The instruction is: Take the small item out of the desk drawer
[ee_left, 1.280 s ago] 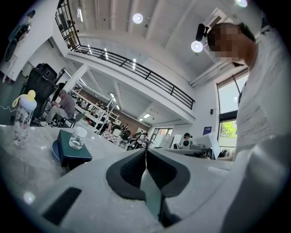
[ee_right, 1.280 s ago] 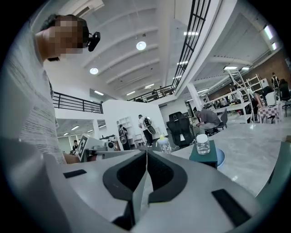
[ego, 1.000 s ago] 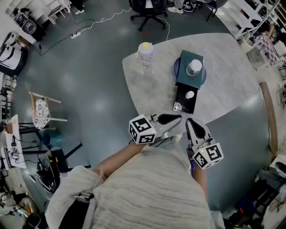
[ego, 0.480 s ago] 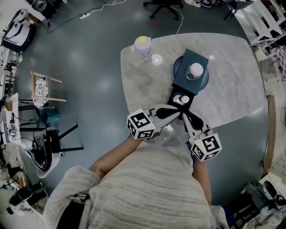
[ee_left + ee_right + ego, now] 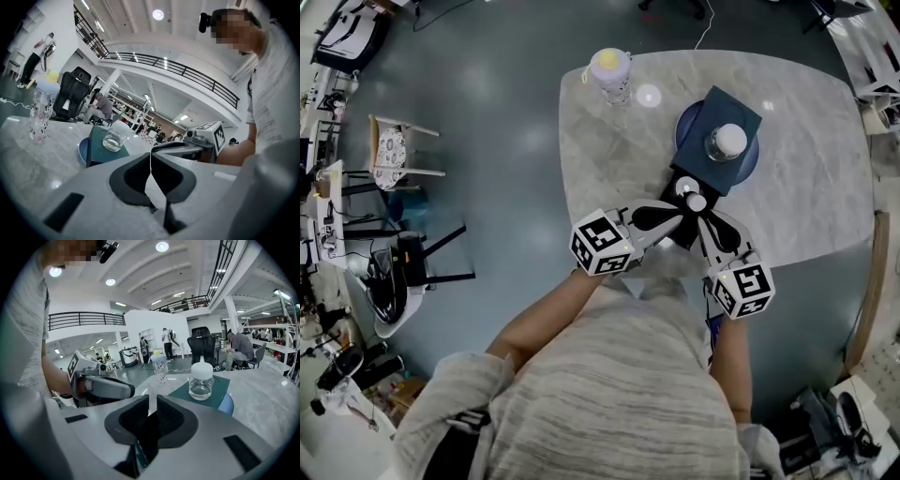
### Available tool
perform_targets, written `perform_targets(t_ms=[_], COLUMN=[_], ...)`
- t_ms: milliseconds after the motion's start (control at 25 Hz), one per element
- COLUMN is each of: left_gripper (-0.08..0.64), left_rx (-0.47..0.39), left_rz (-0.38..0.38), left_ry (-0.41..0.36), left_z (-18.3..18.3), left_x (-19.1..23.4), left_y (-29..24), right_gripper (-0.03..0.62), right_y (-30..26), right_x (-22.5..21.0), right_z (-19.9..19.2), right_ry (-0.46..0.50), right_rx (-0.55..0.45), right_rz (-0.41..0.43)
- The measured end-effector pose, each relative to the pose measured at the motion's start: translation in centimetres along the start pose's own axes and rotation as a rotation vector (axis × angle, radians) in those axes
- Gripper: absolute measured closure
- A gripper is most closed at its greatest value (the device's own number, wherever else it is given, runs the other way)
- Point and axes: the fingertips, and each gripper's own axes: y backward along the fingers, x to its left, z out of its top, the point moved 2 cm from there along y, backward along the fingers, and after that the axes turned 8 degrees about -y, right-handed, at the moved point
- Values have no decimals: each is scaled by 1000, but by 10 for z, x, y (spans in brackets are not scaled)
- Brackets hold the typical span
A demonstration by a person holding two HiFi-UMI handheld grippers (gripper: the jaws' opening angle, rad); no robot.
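Observation:
A dark teal box (image 5: pixel 720 141) stands on a blue plate (image 5: pixel 686 127) on the marble table. Its black drawer (image 5: pixel 682 217) is pulled out toward me, and a small white round item (image 5: pixel 697 202) lies in it. My left gripper (image 5: pixel 678 215) reaches in from the left, shut and empty, with its tips over the drawer. My right gripper (image 5: pixel 704 215) comes in from the right, also shut and empty, its tips just below the white item. The tips of the two grippers nearly meet. In the left gripper view the left gripper (image 5: pixel 150 157) shows closed tips. The right gripper (image 5: pixel 153 404) holds nothing.
A glass jar (image 5: pixel 727 142) with a white lid sits on top of the box. A clear bottle (image 5: pixel 611 70) with a yellow cap stands at the table's far left. The table edge (image 5: pixel 581 220) runs just ahead of my body. A stool (image 5: pixel 394 150) stands on the floor at the left.
Both grippers have moved forward and down from the table's near edge to over the open drawer, and their tips have drawn together. The head view has shifted, so the table sits lower in it.

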Motion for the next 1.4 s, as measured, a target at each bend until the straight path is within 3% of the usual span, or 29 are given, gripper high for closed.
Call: perform_targets(t_ms=[160, 640, 1400], left_gripper=[543, 543, 543], left_rx=[21, 55, 65], left_rz=[22, 23, 19], left_ry=[15, 45, 68], left_z=[-10, -25, -28], left_x=[9, 21, 29], left_y=[-2, -8, -2], right_gripper=[501, 433, 405], right_y=[-15, -48, -79], right_x=[-9, -34, -50], right_z=[-11, -45, -81], right_ry=[14, 123, 209], right_rx=[50, 231, 464], right_rz=[-6, -82, -150])
